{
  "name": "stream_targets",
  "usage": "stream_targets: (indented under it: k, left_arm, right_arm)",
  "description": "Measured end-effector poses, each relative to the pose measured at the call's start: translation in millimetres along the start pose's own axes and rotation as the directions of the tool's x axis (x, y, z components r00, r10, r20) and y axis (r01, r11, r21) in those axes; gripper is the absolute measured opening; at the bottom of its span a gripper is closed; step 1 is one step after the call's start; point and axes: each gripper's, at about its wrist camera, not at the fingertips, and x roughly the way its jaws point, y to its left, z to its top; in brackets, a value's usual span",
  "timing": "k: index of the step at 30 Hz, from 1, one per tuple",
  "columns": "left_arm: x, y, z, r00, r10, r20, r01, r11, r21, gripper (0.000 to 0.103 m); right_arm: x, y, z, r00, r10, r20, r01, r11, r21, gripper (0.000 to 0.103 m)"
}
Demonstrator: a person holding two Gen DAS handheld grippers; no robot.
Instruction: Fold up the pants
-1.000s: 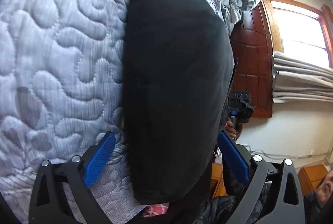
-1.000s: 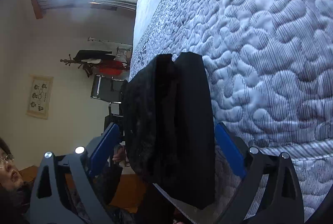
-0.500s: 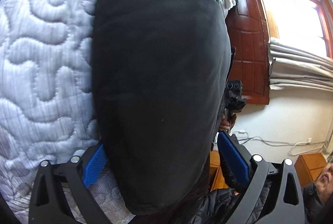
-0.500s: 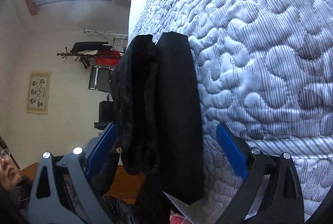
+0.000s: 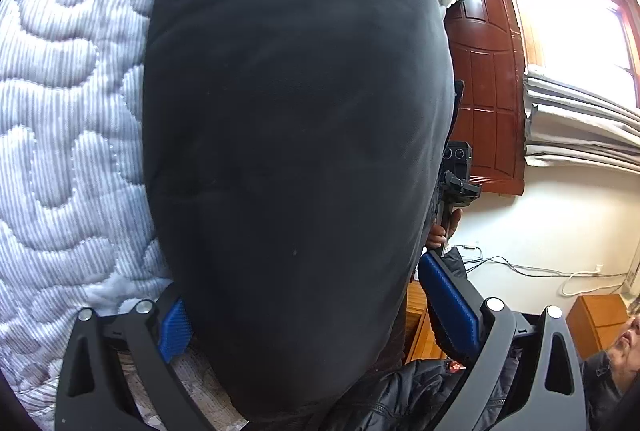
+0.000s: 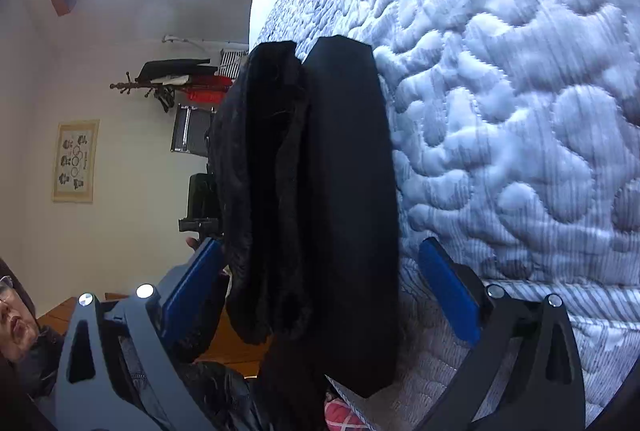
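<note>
One folded pants (image 6: 344, 199) bundle, lengthwise upright.

My left wrist cam looks along its fingers, rolled sideways and very near the pants (image 5: 296, 159), which fill most of the frame, with the quilt (image 5: 68, 119) left and the window wall right. My right wrist cam is also rolled and sits a bit farther back, with the quilt right and the room left. Both share pants and quilt.
</note>
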Motion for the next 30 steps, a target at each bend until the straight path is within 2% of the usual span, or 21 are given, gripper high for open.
stream_targets:
  k: [8,15,18,22,24,30]
  left_arm:
    - [9,-4,0,1.000,0.017,-0.003,-0.017,1.000,-0.010,0.099]
    - [15,-6,-3,1.000,0.013,0.002,-0.013,1.000,-0.002,0.099]
    - [15,-6,-1,0.999,-0.041,0.003,0.041,0.999,-0.023,0.099]
    - [25,-2,1,1.000,-0.006,-0.022,0.005,1.000,-0.027,0.099]
    - [28,-4,2,0.999,0.014,-0.033,-0.015,0.999,-0.037,0.099]
    - [29,0,3,0.999,0.014,-0.042,-0.017,0.998,-0.056,0.099]
  right_arm:
    - [33,13,8,0.994,0.000,-0.105,-0.005,0.999,-0.041,0.101]
    - [44,23,12,0.988,-0.027,-0.154,0.018,0.998,-0.063,0.101]
    - [49,25,14,0.984,-0.044,-0.175,0.034,0.997,-0.064,0.101]
    - [58,27,19,0.976,-0.072,-0.206,0.062,0.997,-0.055,0.101]
    - [63,30,21,0.973,-0.088,-0.215,0.078,0.995,-0.055,0.101]
    - [61,33,17,0.975,-0.107,-0.194,0.099,0.994,-0.054,0.101]
